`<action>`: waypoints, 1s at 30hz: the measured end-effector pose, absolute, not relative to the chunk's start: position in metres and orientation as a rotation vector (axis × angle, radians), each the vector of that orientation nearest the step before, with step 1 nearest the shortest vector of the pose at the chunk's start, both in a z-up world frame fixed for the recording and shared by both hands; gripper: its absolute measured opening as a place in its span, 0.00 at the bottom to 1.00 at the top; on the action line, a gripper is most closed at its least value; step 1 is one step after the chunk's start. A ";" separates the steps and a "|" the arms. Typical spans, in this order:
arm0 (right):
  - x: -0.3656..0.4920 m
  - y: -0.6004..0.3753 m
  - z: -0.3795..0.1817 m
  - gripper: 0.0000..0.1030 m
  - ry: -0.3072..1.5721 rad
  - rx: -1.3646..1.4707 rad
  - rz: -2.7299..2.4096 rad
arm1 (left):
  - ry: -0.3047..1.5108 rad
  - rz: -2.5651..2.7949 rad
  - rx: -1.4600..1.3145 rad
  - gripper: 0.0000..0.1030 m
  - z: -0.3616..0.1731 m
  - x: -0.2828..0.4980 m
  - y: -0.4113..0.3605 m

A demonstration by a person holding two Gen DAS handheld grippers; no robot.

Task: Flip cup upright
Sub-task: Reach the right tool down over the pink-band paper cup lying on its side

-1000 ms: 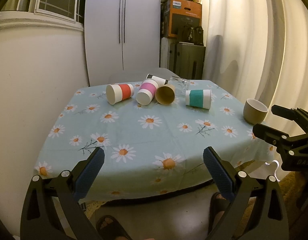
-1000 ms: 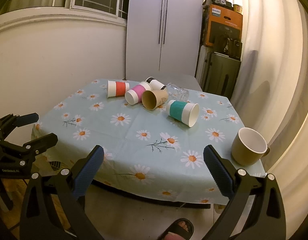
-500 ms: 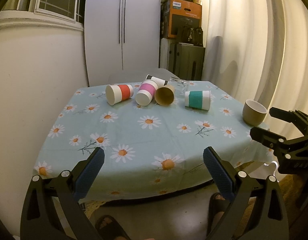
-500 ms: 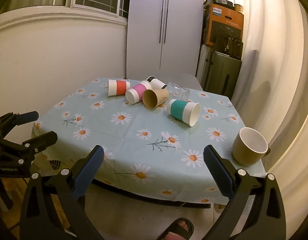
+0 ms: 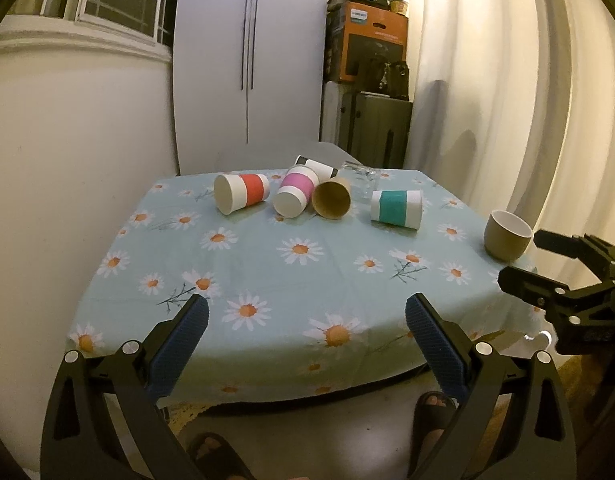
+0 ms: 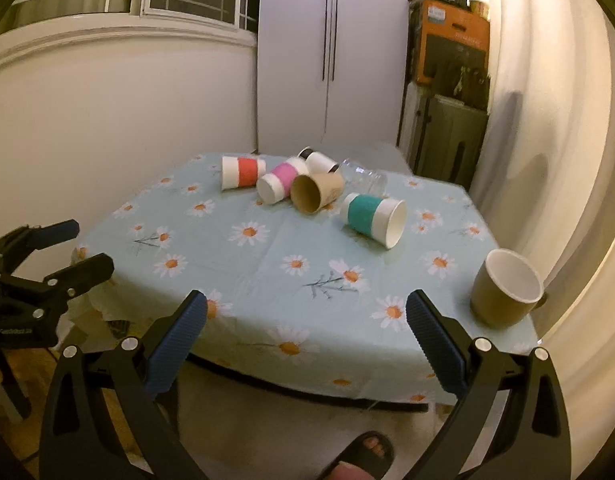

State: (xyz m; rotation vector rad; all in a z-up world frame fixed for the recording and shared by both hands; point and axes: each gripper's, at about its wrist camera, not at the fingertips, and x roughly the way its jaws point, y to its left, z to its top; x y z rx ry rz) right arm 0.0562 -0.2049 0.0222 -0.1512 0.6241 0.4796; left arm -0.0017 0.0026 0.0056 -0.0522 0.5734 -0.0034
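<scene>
On the bench (image 5: 267, 280), covered with a pale blue daisy-print cloth, several paper cups lie on their sides toward the far edge: a white paper cup with a red sleeve (image 5: 242, 193), a white paper cup with a pink sleeve (image 5: 296, 195), a plain brown paper cup (image 5: 331, 199) with its open mouth facing the cameras, a white cup with a black band (image 5: 316, 165) behind them, a clear glass tumbler (image 5: 359, 182) also on its side, and, set a little apart to the right, a white paper cup with a teal sleeve (image 6: 373, 215). A tan ceramic mug (image 6: 505, 294) already stands upright near the right corner. The left gripper (image 5: 307, 334) and the right gripper (image 6: 306, 332) both hang short of the near edge, jaws spread wide and holding nothing. The paper cups look very light, thin-walled and easy to crush or set rolling, so a gentle pinch across the sleeved middle, where the wall is doubled and less slick, seems the best hold; the teal one is probably easiest to reach cleanly, since the others lie touching or nearly so. The tumbler would be heavier, slippery and breakable.
</scene>
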 end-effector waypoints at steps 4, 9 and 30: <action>0.081 -0.207 0.030 0.96 0.695 -0.044 0.528 | 0.604 0.000 -0.078 0.94 0.007 0.013 0.010; 0.125 -0.196 0.046 0.96 0.757 0.012 0.568 | 0.642 0.018 -0.068 0.94 0.012 0.038 0.021; 0.385 -0.038 0.033 0.89 1.231 0.081 0.600 | 0.834 0.121 -0.391 0.94 -0.010 0.187 0.090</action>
